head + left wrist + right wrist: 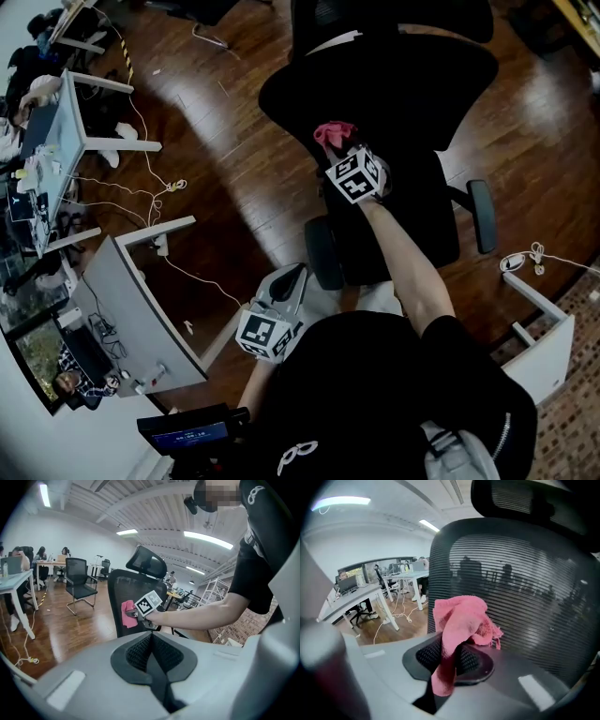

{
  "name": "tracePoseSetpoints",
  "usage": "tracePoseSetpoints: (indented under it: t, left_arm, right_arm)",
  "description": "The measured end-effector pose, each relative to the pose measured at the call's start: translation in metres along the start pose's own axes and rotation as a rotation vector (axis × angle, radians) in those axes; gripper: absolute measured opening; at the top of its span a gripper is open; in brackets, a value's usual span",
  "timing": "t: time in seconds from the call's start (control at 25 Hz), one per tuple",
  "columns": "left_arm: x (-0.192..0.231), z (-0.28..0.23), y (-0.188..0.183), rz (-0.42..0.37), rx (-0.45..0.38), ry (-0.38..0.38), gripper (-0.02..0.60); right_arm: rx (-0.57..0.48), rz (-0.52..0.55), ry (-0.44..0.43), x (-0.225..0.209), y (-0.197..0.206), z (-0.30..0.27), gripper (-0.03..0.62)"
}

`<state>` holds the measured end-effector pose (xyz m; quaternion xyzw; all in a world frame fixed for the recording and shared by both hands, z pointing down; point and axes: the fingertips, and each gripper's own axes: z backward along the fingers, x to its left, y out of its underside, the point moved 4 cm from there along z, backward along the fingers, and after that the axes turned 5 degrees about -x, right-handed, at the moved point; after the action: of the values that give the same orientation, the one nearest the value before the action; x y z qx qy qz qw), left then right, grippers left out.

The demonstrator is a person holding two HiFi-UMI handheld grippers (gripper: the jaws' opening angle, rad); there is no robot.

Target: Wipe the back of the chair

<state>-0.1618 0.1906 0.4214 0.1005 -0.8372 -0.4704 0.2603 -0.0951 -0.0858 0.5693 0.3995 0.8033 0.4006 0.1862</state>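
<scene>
Holding a crumpled pink terry cloth (459, 620) clenched in its fingers, the right gripper (451, 663) sets it against the chair back (525, 588), a curved black ribbed mesh. The left gripper (152, 658) hangs aside, fingers closed on nothing. Wiping seems underway, but how much mesh remains cannot be told.

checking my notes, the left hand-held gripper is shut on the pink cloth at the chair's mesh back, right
No, wrong side: the right hand-held gripper is shut on the pink cloth at the chair's mesh back, as the right gripper view shows.
</scene>
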Motion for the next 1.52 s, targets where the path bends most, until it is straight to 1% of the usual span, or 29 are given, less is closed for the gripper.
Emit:
tracePoseSetpoints:
  t: [0.16, 0.28, 0.36, 0.44, 0.64, 0.8, 1.0, 1.24, 1.52]
  left_arm:
    - [0.01, 0.013, 0.005, 0.002, 0.003, -0.014, -0.012]
    - [0.011, 0.017, 0.008, 0.005, 0.012, -0.015, -0.012]
    - [0.01, 0.018, 0.007, 0.007, 0.022, -0.014, -0.012]
    - [0.008, 0.018, 0.008, 0.006, 0.028, -0.008, -0.012]
    - [-0.001, 0.008, 0.015, 0.001, 0.042, 0.017, -0.012]
    - [-0.013, -0.01, 0.017, -0.004, 0.053, 0.039, -0.012]
    - [-0.03, -0.03, 0.01, -0.017, 0.067, 0.066, -0.012]
    - [-0.06, -0.066, 0.017, -0.02, 0.093, 0.093, -0.012]
    - [-0.094, -0.1, 0.02, -0.015, 0.109, 0.138, -0.012]
  right_arm:
    - [-0.004, 0.031, -0.074, 0.034, -0.007, -0.017, 0.049]
    - [0.001, 0.05, -0.119, 0.049, -0.004, -0.023, 0.049]
    - [0.01, 0.052, -0.12, 0.049, 0.0, -0.024, 0.049]
    - [0.013, 0.039, -0.104, 0.04, 0.006, -0.021, 0.049]
    - [0.014, -0.003, -0.049, 0.0, 0.025, -0.007, 0.049]
    - [0.01, -0.033, -0.017, -0.034, 0.043, 0.009, 0.049]
    - [0.023, -0.057, 0.036, -0.08, 0.065, 0.035, 0.049]
    - [0.024, -0.13, 0.116, -0.144, 0.111, 0.068, 0.049]
    - [0.038, -0.187, 0.219, -0.22, 0.156, 0.109, 0.049]
